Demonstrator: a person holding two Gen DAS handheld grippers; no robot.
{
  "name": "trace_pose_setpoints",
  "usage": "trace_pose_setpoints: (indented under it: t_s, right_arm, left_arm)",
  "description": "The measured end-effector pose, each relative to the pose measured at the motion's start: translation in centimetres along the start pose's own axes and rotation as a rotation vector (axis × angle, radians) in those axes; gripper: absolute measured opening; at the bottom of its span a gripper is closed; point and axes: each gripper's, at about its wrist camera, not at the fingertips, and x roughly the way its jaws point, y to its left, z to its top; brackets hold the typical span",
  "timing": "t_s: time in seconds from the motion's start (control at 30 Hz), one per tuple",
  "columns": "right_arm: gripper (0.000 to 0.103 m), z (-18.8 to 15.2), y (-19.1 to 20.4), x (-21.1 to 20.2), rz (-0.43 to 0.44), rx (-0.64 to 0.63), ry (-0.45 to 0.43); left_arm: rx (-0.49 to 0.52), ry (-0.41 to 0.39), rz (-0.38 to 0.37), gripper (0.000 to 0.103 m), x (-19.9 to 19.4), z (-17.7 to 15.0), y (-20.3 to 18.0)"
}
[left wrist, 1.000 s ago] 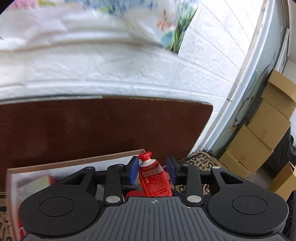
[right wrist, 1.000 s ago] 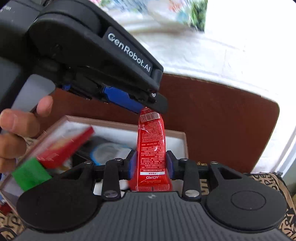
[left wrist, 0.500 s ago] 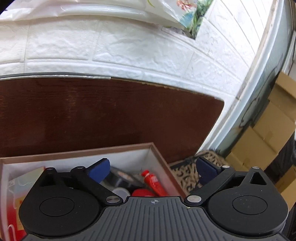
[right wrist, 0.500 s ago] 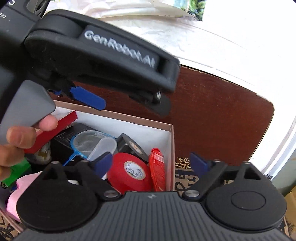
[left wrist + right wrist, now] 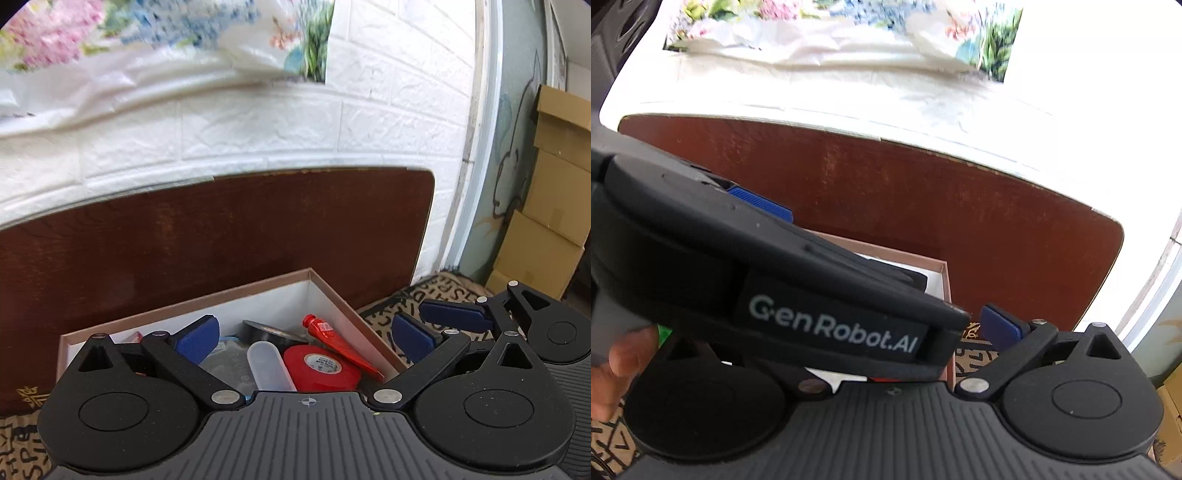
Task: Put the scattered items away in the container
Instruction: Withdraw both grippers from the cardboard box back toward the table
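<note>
A shallow cardboard box [image 5: 343,295] with a white inside stands against a dark brown board. In it lie a red tube [image 5: 340,347], a red tape roll [image 5: 321,367], a black tape roll [image 5: 273,330] and a clear plastic scoop [image 5: 267,363]. My left gripper [image 5: 306,338] is open and empty above the box. My right gripper [image 5: 890,332] is open and empty; the left gripper's body [image 5: 768,280] crosses in front of it and hides its left finger and most of the box [image 5: 943,280]. One right fingertip [image 5: 454,319] shows in the left wrist view.
The brown board [image 5: 221,236] leans on a white brick wall [image 5: 258,129]. A patterned cloth [image 5: 428,295] covers the surface to the right of the box. Stacked cardboard cartons [image 5: 546,206] stand at the far right. A floral sheet [image 5: 849,33] hangs above.
A second ago both grippers held the red tube above the box. Both opened, and the tube now lies in the box by the right wall. The left gripper has swung across the right view.
</note>
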Motion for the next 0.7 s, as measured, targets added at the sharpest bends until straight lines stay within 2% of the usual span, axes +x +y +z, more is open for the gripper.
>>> trace_pose_setpoints:
  t_s: [0.3,0.43,0.6,0.7]
  right_arm:
    - [0.102,0.3,2.3,-4.4,-0.011,-0.044,-0.062]
    - [0.103,0.2,3.8,-7.5,-0.018,-0.074,-0.104]
    - [0.103,-0.5,6.6,-11.5,-0.009,-0.098,-0.154]
    - [0.103,-1.0,9.4,-12.4,0.009,-0.125,-0.180]
  left_arm:
    - [0.011,-0.079,0.056,0.103,-5.6,-0.7,-0.6]
    - [0.004,-0.113,0.078,0.103,-8.3,-1.5,-0.4]
    - [0.007,-0.181,0.132,0.103,-12.3,-3.6,0.2]
    - [-0.001,-0.232,0.187,0.103,-14.8,-6.0,0.7]
